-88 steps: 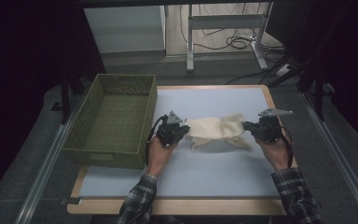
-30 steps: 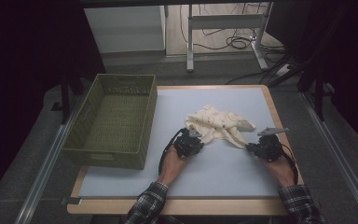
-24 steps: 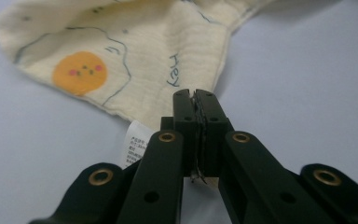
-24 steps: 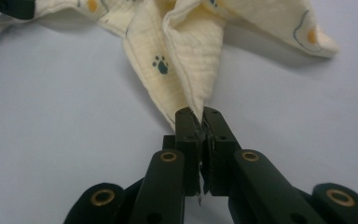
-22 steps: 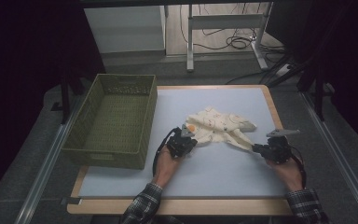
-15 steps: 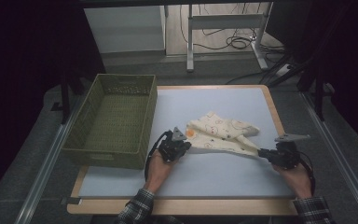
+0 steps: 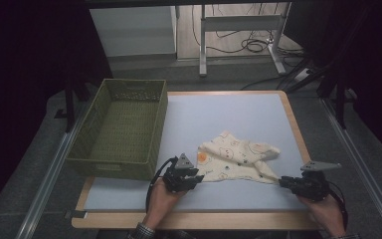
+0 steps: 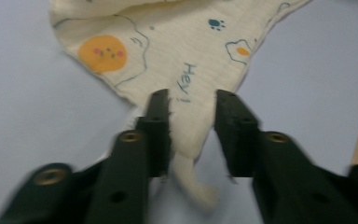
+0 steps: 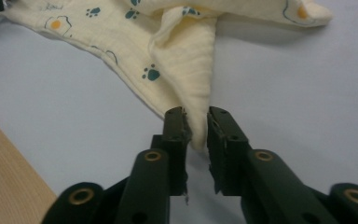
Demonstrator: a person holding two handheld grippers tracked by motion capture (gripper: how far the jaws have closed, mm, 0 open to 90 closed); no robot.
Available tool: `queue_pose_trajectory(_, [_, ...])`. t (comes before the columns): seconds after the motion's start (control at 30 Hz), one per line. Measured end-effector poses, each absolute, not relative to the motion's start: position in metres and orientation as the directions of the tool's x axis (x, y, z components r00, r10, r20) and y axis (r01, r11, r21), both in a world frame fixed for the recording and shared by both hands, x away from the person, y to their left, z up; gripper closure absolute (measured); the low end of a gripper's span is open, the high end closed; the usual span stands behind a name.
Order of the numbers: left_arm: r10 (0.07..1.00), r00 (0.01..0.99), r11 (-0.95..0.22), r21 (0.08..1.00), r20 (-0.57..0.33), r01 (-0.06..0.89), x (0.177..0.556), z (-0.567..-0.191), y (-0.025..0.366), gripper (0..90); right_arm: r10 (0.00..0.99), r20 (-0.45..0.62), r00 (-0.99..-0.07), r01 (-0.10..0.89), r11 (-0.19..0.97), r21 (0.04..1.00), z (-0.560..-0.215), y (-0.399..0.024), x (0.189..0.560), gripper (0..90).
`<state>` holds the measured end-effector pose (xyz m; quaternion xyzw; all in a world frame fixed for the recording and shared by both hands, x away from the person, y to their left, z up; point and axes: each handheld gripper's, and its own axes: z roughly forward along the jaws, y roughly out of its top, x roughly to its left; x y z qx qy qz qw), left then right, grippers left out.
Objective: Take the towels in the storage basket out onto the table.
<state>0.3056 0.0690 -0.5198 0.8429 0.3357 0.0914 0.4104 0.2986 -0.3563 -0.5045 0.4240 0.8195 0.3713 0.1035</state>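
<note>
the cream printed cloth (image 7: 238, 158) lay stretched on the pale blue table mat (image 7: 229, 114), right of the green basket (image 7: 124, 127). the left gripper (image 8: 191, 135) and right gripper (image 9: 196, 135) had just been opening, jaws apart with 1 corner loose between each pair. withdrawing carelessly could snag a corner and wrinkle the spread cloth.

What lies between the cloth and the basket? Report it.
Nothing visible. Bare table separates the cloth from the basket; only the basket's right wall has to be cleared. The left gripper, jaws just opening with the cloth's corner between them, sits nearer the person, off that line.
</note>
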Motion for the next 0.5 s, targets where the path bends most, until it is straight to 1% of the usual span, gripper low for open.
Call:
queue_pose_trajectory(0.07, [0.653,0.746,-0.409,0.770,-0.128,0.490,0.311,-0.511,0.071,54.9,0.776,0.146,-0.613,0.610,0.349,0.712,-0.499,-0.360,0.299,72.7])
queue_pose_trajectory(0.13, [0.660,0.741,-0.392,0.785,-0.124,0.480,0.319,-0.502,0.069,52.1,0.783,0.138,-0.606,0.603,0.339,0.722,-0.494,-0.364,0.302,72.1])
queue_pose_trajectory(0.3, [0.678,0.725,-0.362,0.803,-0.121,0.473,0.352,-0.489,0.054,51.0,0.802,0.118,-0.585,0.590,0.321,0.741,-0.490,-0.370,0.328,72.0])
queue_pose_trajectory(0.37, [0.675,0.728,-0.367,0.803,-0.118,0.470,0.365,-0.486,0.047,50.9,0.803,0.114,-0.584,0.584,0.319,0.747,-0.491,-0.370,0.338,71.9])
queue_pose_trajectory(0.5, [0.681,0.727,-0.402,0.788,-0.084,0.467,0.395,-0.482,0.028,50.4,0.806,0.095,-0.584,0.573,0.327,0.752,-0.495,-0.365,0.361,67.1])
